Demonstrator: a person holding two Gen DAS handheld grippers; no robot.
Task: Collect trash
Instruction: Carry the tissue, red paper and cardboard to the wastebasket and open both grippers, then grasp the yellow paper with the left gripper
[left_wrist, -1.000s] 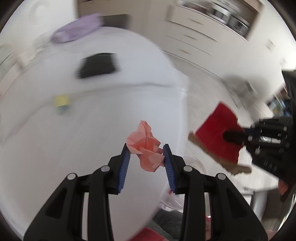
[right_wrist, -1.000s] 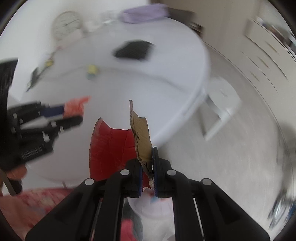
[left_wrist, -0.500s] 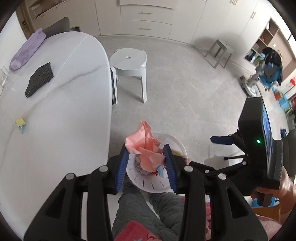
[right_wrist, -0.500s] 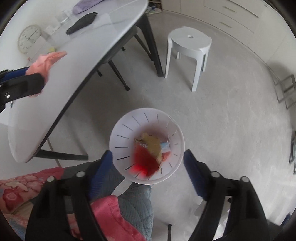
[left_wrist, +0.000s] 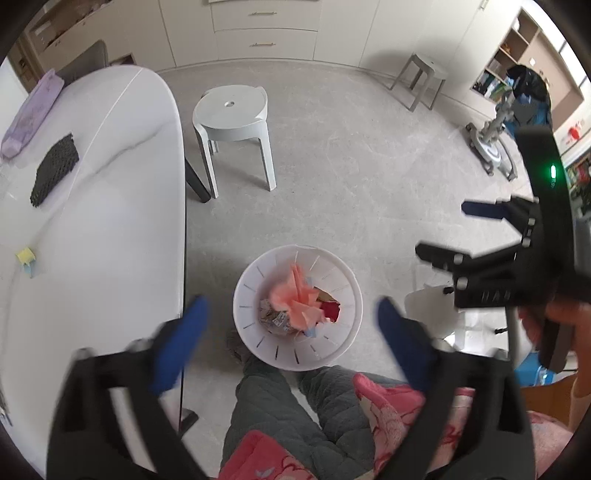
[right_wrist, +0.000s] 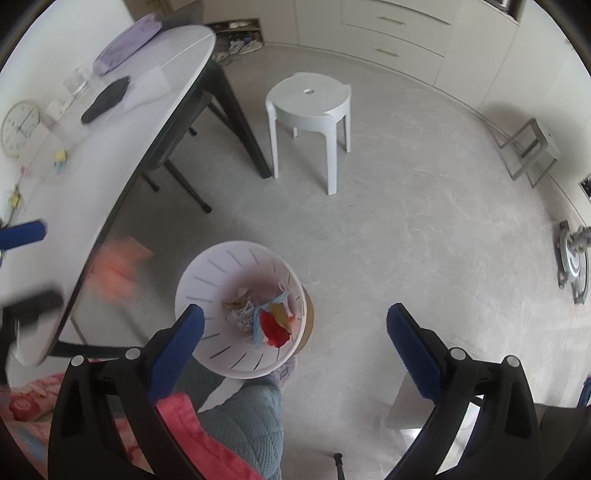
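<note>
Left claw (left_wrist: 288, 332) released | right claw (right_wrist: 295, 343) released | pink paper (left_wrist: 297, 301) above bin (left_wrist: 295, 354)

Glossy white plastic bin (left_wrist: 349, 291), crumpled pink paper (left_wrist: 299, 301) inside

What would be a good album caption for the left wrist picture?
Open left hand-held gripper above the white trash bin, with pink crumpled paper over the trash inside.

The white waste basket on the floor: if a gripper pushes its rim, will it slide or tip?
The waste basket looks like thin slotted plastic, holding only paper scraps such as the pink crumpled paper, so probably light. On the smooth floor it would likely slide; a high push at the rim might tip it.
</note>
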